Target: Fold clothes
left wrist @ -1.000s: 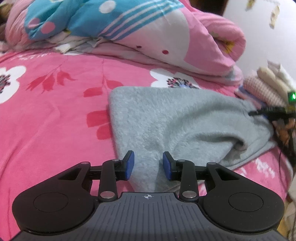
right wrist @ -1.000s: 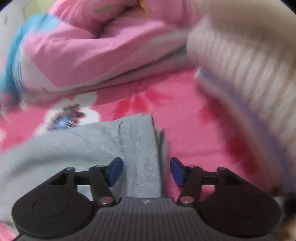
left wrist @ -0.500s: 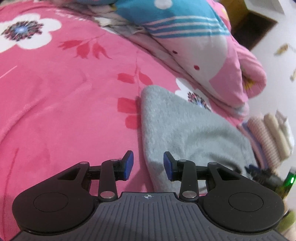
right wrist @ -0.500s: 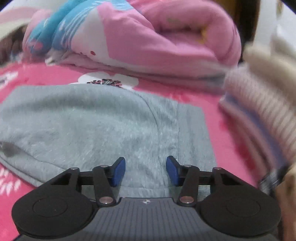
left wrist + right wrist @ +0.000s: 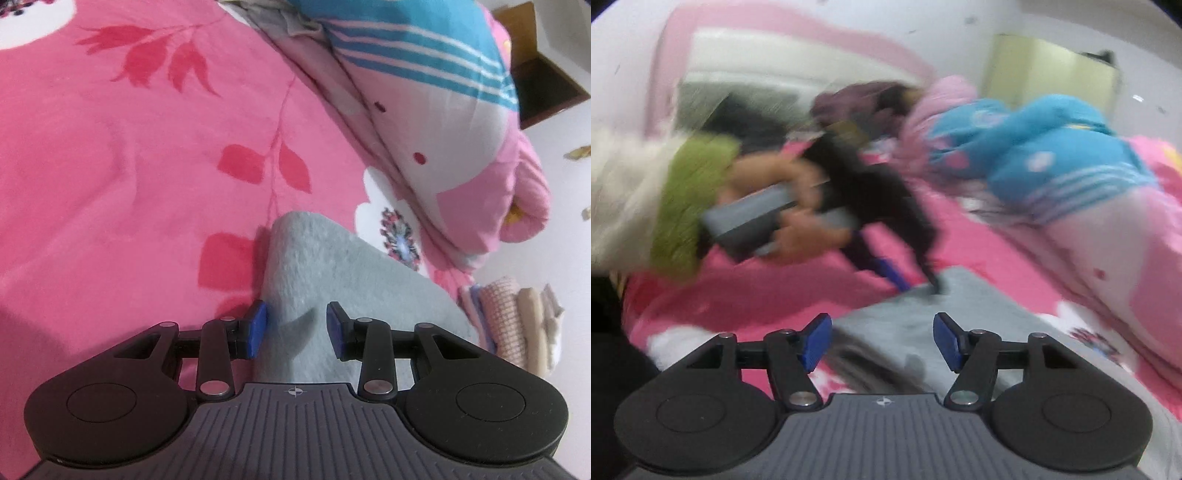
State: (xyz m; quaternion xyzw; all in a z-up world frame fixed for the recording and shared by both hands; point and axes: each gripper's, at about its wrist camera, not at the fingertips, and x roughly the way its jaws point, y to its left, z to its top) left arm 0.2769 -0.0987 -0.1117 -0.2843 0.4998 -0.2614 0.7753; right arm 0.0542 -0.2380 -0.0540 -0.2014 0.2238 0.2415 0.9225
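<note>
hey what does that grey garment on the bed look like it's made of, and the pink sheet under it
Grey garment: looks like soft fleece or brushed knit; its surface is matte and fuzzy with a raised nap. Pink sheet: seems a short-pile plush or brushed fabric, matte, with printed red leaves and white flowers; the exact fibre cannot be told.

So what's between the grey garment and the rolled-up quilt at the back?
In the left wrist view, only bedsheet: a strip of pink with a white flower print separates the grey garment from the quilt. Nothing else lies there.
</note>
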